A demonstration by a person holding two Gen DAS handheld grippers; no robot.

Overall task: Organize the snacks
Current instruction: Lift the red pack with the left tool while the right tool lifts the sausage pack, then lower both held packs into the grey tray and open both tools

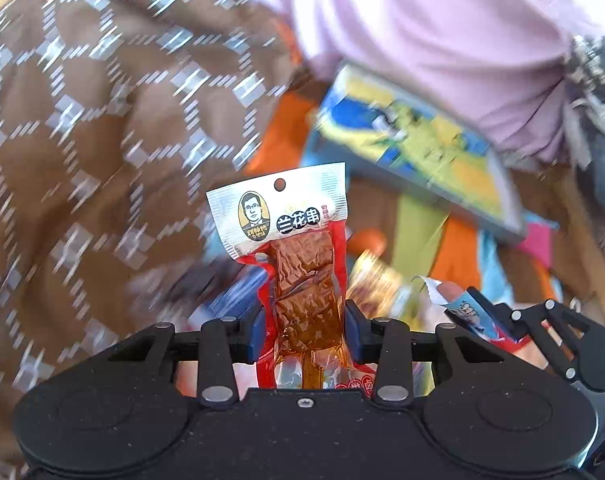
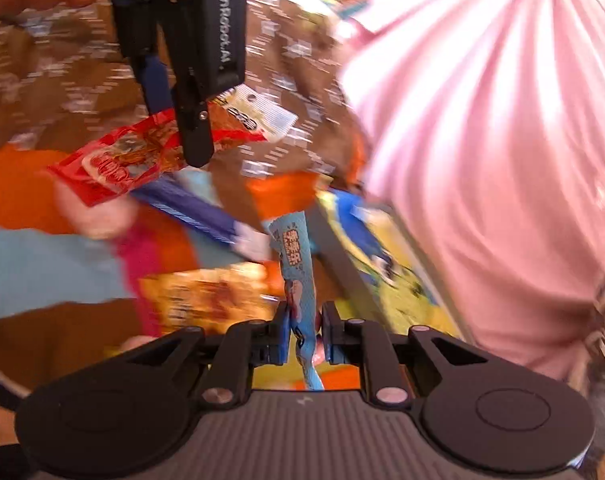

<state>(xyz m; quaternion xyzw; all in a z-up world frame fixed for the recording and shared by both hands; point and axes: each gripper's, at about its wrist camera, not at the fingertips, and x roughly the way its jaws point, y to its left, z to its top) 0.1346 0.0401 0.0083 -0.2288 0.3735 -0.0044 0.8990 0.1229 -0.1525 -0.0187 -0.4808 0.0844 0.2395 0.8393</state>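
Blur is hiding most of the snack pile (image 2: 206, 300) at 6 o'clock in the right wrist view. The left gripper (image 1: 306, 332) is squeezing a red snack pack (image 1: 298, 280) that is sticking up toward 12 o'clock. The right gripper (image 2: 305, 336) is pinching a blue wrapper (image 2: 298, 276). A pink bag (image 2: 494, 160) is filling 3 o'clock, its top cut off. A box (image 1: 418, 148) is sitting at 1 o'clock, too smeared to read.

Both grippers are matte black, with round pivot discs, silver rivets and blue-padded fingers (image 1: 352, 330). The left gripper (image 2: 182, 120) carries white "GenRobot.AI" lettering.
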